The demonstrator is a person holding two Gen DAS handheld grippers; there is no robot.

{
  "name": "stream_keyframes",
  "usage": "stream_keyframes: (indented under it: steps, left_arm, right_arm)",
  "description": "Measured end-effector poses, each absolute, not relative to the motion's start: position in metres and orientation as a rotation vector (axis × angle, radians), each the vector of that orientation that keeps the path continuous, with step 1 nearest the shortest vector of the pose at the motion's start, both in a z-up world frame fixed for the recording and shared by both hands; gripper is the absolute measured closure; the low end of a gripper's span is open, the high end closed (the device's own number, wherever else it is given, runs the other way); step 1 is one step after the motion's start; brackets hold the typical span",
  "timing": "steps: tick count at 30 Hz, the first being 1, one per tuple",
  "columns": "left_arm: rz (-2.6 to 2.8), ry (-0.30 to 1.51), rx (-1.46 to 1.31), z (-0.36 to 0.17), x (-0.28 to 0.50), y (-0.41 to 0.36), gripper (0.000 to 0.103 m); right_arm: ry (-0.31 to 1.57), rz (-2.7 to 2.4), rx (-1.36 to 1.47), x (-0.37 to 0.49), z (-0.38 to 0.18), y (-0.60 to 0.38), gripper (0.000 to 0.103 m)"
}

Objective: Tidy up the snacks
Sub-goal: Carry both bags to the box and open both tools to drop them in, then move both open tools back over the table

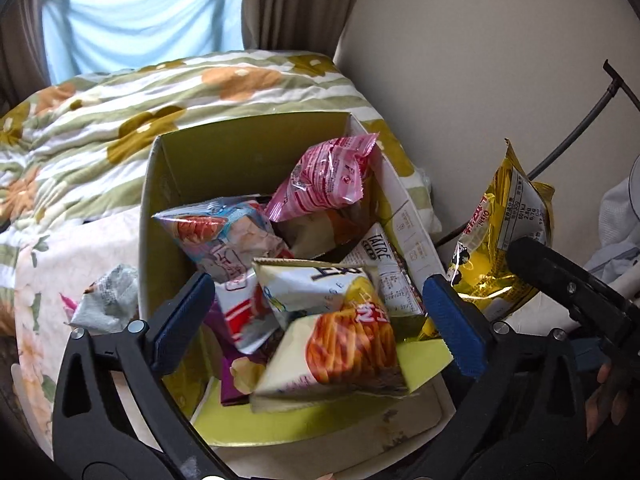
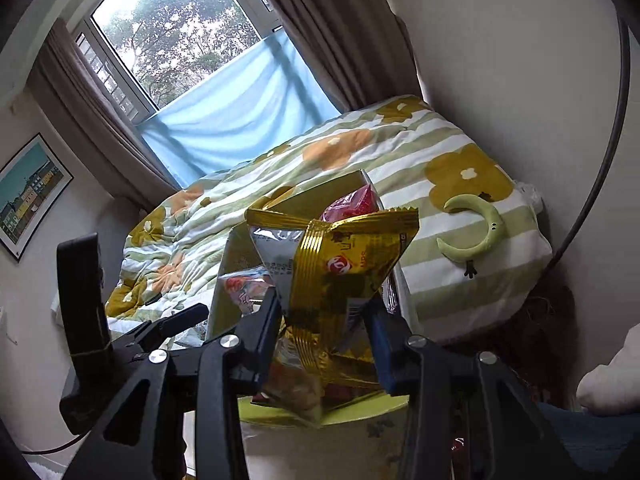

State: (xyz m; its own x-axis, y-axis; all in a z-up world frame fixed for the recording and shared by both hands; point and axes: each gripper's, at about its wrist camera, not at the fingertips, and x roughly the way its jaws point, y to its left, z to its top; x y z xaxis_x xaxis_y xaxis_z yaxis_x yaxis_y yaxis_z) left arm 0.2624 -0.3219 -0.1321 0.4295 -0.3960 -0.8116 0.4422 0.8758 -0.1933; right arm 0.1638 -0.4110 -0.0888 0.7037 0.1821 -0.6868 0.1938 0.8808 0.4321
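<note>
A green-lined cardboard box (image 1: 224, 152) sits on the bed and holds several snack bags, among them a pink bag (image 1: 328, 176), a light blue bag (image 1: 224, 236) and a pale fries bag (image 1: 340, 340). My left gripper (image 1: 320, 320) is open, its blue pads on either side of the fries bag at the box's near end. My right gripper (image 2: 326, 320) is shut on a gold snack bag (image 2: 344, 276) and holds it up just right of the box (image 2: 280, 208). The gold bag also shows in the left wrist view (image 1: 500, 232).
A flowered quilt (image 1: 120, 120) covers the bed behind the box. A crumpled wrapper (image 1: 108, 300) lies left of the box. The wall (image 1: 480, 60) and a dark curved rod (image 1: 572, 140) stand to the right. A pillow with a crescent motif (image 2: 476, 232) lies beyond the box.
</note>
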Motion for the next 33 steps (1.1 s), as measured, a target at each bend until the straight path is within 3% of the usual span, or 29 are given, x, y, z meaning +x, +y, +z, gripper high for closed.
stream_keyframes:
  steps: [17, 25, 26, 27, 28, 29, 33]
  left_arm:
    - [-0.317, 0.970, -0.010, -0.107, 0.270, -0.203, 0.000]
    - [-0.198, 0.999, -0.049, -0.114, 0.266, -0.157, 0.000]
    - [-0.183, 1.004, -0.053, -0.116, 0.264, -0.151, 0.000]
    - [-0.169, 1.008, -0.056, -0.119, 0.262, -0.145, 0.000]
    - [-0.155, 1.012, -0.057, -0.122, 0.260, -0.140, 0.000]
    - [-0.141, 1.016, -0.057, -0.125, 0.258, -0.134, 0.000]
    - [-0.107, 1.049, -0.069, -0.141, 0.243, -0.111, 0.000]
  right_arm:
    - [0.802, 0.154, 0.406, 0.229, -0.078, -0.393, 0.065]
    - [0.866, 0.183, 0.323, 0.273, -0.102, -0.372, 0.063]
    - [0.872, 0.180, 0.315, 0.275, -0.106, -0.370, 0.056]
    - [0.875, 0.170, 0.309, 0.275, -0.109, -0.368, 0.042]
    - [0.880, 0.160, 0.302, 0.275, -0.112, -0.367, 0.017]
    - [0.887, 0.152, 0.297, 0.273, -0.114, -0.366, 0.004]
    - [0.881, 0.159, 0.272, 0.257, -0.117, -0.361, 0.000]
